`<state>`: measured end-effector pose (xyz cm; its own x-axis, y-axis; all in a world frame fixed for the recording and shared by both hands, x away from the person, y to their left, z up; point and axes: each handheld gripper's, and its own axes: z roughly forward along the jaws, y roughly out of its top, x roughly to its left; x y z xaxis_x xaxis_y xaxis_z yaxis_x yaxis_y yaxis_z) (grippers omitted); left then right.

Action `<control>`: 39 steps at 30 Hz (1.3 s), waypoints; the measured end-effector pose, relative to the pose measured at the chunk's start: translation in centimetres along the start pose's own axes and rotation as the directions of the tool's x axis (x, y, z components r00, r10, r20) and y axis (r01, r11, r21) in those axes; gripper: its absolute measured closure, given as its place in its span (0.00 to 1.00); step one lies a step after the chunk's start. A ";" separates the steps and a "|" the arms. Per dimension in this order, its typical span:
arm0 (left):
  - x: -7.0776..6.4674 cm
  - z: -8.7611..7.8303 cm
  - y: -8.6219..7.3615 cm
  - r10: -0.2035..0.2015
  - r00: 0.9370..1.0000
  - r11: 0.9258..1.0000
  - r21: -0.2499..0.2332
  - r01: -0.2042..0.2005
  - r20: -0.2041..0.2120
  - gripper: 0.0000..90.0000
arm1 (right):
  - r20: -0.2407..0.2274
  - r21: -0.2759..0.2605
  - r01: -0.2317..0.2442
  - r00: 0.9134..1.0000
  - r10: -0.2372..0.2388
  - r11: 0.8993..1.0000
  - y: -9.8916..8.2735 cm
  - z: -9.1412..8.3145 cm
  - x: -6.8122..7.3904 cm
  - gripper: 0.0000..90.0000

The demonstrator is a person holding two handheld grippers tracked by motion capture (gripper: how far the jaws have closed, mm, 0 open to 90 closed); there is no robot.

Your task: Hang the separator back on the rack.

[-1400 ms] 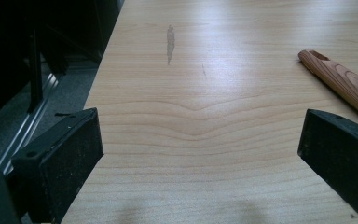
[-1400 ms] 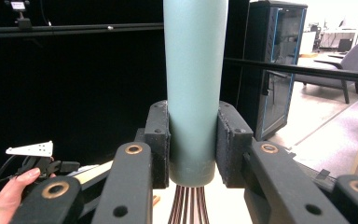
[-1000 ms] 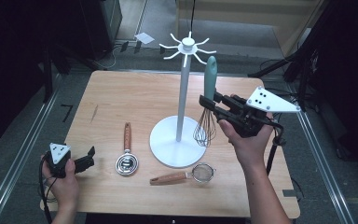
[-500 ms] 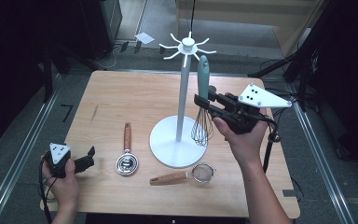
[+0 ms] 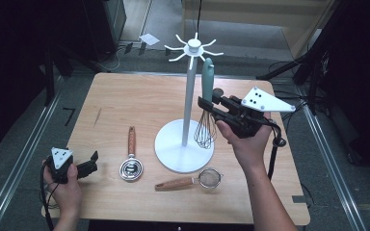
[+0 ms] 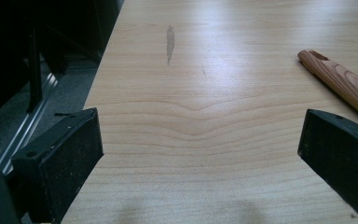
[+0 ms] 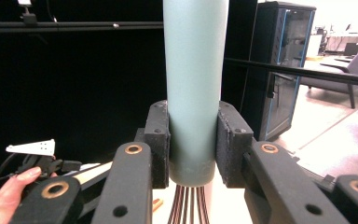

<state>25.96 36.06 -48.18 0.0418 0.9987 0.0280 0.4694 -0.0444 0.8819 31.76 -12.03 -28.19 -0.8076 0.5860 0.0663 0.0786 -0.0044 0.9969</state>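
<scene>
A whisk with a pale teal handle (image 5: 207,81) and wire loops (image 5: 204,132) hangs upright above the table, just right of the white stand's pole (image 5: 189,96). My right gripper (image 5: 207,103) is shut on the lower end of that handle. In the right gripper view the handle (image 7: 196,84) stands straight up between the two pads (image 7: 158,140), with the right gripper (image 7: 193,140) clamped around it. My left gripper (image 5: 92,164) rests at the table's front left corner, open and holding nothing. Its jaws stand wide apart over bare wood in the left gripper view (image 6: 200,154).
The stand has a round white base (image 5: 173,156) and spoke hooks (image 5: 193,47) on top. A wooden-handled metal scoop (image 5: 131,161) lies left of the base. A small wooden-handled strainer (image 5: 188,181) lies in front. The scoop's handle (image 6: 340,84) shows near the left gripper.
My right gripper has carried the whisk slightly left, closer to the stand's pole. The left gripper has stayed put.
</scene>
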 end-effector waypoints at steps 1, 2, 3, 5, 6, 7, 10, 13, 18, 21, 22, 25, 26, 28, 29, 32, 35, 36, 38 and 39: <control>0.0 0.0 0.0 0.000 1.000 1.000 0.000 0.000 0.000 0.00 | -0.002 0.003 0.000 1.000 0.000 1.000 0.0 0.0 -0.1 0.79; 0.0 0.0 0.0 -0.002 1.000 1.000 0.000 0.002 0.000 0.00 | -0.004 0.004 -0.004 1.000 0.004 1.000 0.0 0.0 -0.1 0.79; 0.0 0.0 0.0 -0.003 1.000 1.000 0.000 0.003 0.000 0.00 | -0.004 0.004 -0.004 1.000 0.004 1.000 0.0 0.0 -0.1 0.79; 0.0 0.0 0.0 -0.002 1.000 1.000 -0.001 0.002 0.001 0.00 | -0.006 0.002 -0.006 1.000 0.006 1.000 0.0 0.0 -0.1 0.78; 0.0 0.0 0.0 -0.001 1.000 1.000 -0.001 0.001 0.001 0.00 | -0.009 0.002 -0.007 1.000 0.007 1.000 0.0 -0.1 -0.1 0.78; 0.0 0.0 0.0 0.000 1.000 1.000 0.000 0.000 0.000 0.00 | -0.012 0.003 -0.004 1.000 0.004 1.000 0.0 -0.1 -0.1 0.78; 0.0 0.0 0.0 -0.003 1.000 1.000 -0.003 0.003 0.001 0.00 | -0.032 -0.003 -0.004 0.999 0.004 1.000 0.0 -0.3 -0.1 0.71; 0.0 0.0 0.0 -0.004 1.000 1.000 -0.003 0.004 0.001 0.00 | -0.038 -0.008 -0.001 0.999 0.001 1.000 0.0 -0.4 -0.2 0.69; 0.1 0.0 0.0 -0.005 1.000 1.000 -0.002 0.005 0.000 0.00 | -0.013 -0.035 -0.010 1.000 0.009 0.999 0.1 -0.8 -0.5 0.77; 0.0 0.0 0.0 -0.003 1.000 1.000 -0.004 0.003 0.002 0.00 | 0.010 -0.047 -0.018 1.000 0.018 0.999 0.2 -1.1 -0.7 0.88; 0.0 0.0 0.0 -0.005 1.000 1.000 -0.004 0.005 0.001 0.00 | 0.014 -0.044 -0.012 1.000 0.013 0.999 0.2 -1.0 -0.8 0.91; 0.1 0.0 0.0 -0.007 1.000 1.000 -0.003 0.007 0.002 0.00 | 0.051 -0.023 -0.008 0.999 0.010 1.000 0.0 -0.8 -0.8 0.98; 0.1 0.0 0.0 -0.007 1.000 1.000 -0.002 0.007 0.003 0.00 | 0.062 -0.019 -0.003 0.998 0.004 1.000 -0.1 -0.8 -0.9 0.99; 0.1 0.0 0.0 -0.008 1.000 1.000 -0.002 0.008 0.003 0.00 | 0.086 -0.013 -0.003 0.996 0.004 1.000 -0.1 -0.6 -1.0 1.00; 0.1 0.0 0.0 -0.008 1.000 1.000 -0.002 0.008 0.003 0.00 | 0.095 -0.011 0.000 0.995 0.001 1.000 -0.2 -0.5 -1.0 1.00; 0.1 0.0 0.0 -0.010 1.000 1.000 -0.002 0.010 0.003 0.00 | 0.125 -0.010 0.006 0.992 -0.005 1.000 0.0 -0.3 -1.2 1.00; 0.1 0.0 0.0 -0.009 1.000 1.000 -0.002 0.009 0.004 0.00 | 0.143 0.002 0.010 0.990 -0.010 1.000 0.2 -0.1 -1.3 1.00; 0.1 0.0 0.0 -0.008 1.000 1.000 -0.002 0.008 0.005 0.00 | 0.141 0.001 0.017 0.990 -0.017 1.000 0.2 0.0 -1.3 1.00; 0.1 0.0 0.0 -0.007 1.000 1.000 -0.002 0.007 0.005 0.00 | 0.136 0.007 0.028 0.990 -0.028 1.000 0.4 0.2 -1.3 1.00; 0.1 0.0 0.0 -0.006 1.000 1.000 -0.002 0.006 0.004 0.00 | 0.135 0.013 0.028 0.990 -0.029 1.000 0.5 0.3 -1.2 1.00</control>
<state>25.97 36.15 -48.18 0.0427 0.9989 0.0202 0.4675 -0.0379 0.8832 32.91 -12.49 -27.78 -0.7236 0.6896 0.0308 0.0636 0.0221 0.9977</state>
